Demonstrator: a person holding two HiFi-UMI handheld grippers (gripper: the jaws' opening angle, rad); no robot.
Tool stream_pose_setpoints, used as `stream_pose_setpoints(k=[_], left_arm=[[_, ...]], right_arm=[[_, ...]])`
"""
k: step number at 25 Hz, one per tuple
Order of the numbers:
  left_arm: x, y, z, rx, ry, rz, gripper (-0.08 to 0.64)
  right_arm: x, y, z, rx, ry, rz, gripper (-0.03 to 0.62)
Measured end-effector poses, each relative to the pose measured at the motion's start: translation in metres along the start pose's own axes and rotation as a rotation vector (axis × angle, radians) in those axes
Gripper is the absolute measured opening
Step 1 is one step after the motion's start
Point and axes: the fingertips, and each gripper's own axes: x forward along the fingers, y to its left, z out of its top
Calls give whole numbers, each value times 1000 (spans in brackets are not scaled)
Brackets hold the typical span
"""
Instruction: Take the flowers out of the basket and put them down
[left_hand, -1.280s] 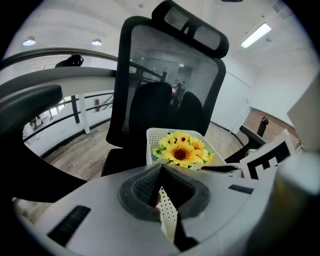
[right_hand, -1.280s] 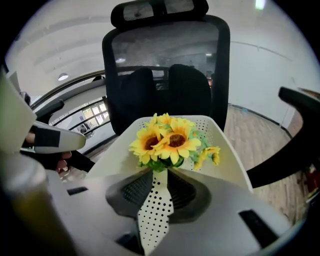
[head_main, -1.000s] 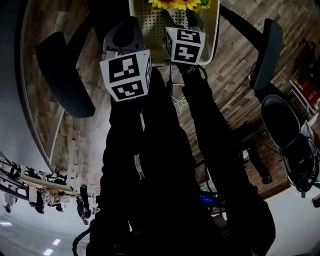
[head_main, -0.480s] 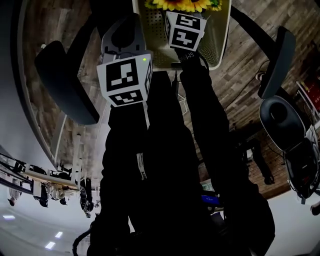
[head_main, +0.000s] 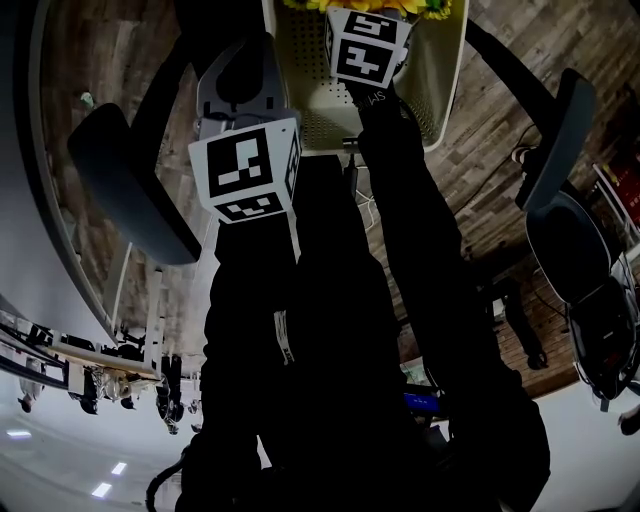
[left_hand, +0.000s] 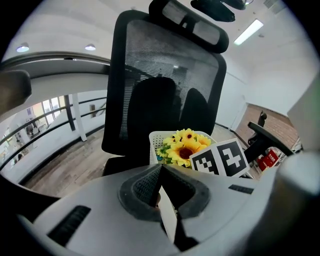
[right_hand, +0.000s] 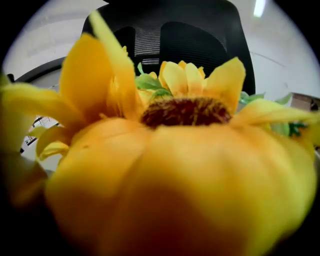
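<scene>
Right gripper (head_main: 366, 12) has pushed forward into the flowers (left_hand: 183, 148), which still sit in the basket (head_main: 305, 90) on the chair (left_hand: 165, 75). Its jaws have just been opening wide. The flowers crowd its view, apparently unclamped. A grasp likely follows.

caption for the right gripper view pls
Close-up of a yellow sunflower filling the frame, with a black mesh chair back behind.

Big black office chair (left_hand: 165, 85) here, mesh back with a headrest (left_hand: 192, 25) on top, dark armrests (head_main: 125, 180) sticking out either side. Wood plank floor (head_main: 480, 170) underneath, another dark chair (head_main: 570, 250) off right, strip light (left_hand: 247, 32) overhead, and a railing (left_hand: 76, 117) by the windows at left.
</scene>
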Motion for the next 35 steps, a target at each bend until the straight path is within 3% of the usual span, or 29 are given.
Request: stream_pose_setpoints(k=[13,18,21,35], left_arm=[[12,12,7,-14,-2,27,-2],[11,13,1,-12,9,26,-2],[8,13,-2,-9,12,21,-2],[-31,15,5,-1,-23,15,-2]], right_arm=[[20,-3,1,24,42,-21,504],[29,-7,2,98,10,-73,525],[31,-7,4,93,-5,-98,526],[-15,4,14,25,-80,-30,526]])
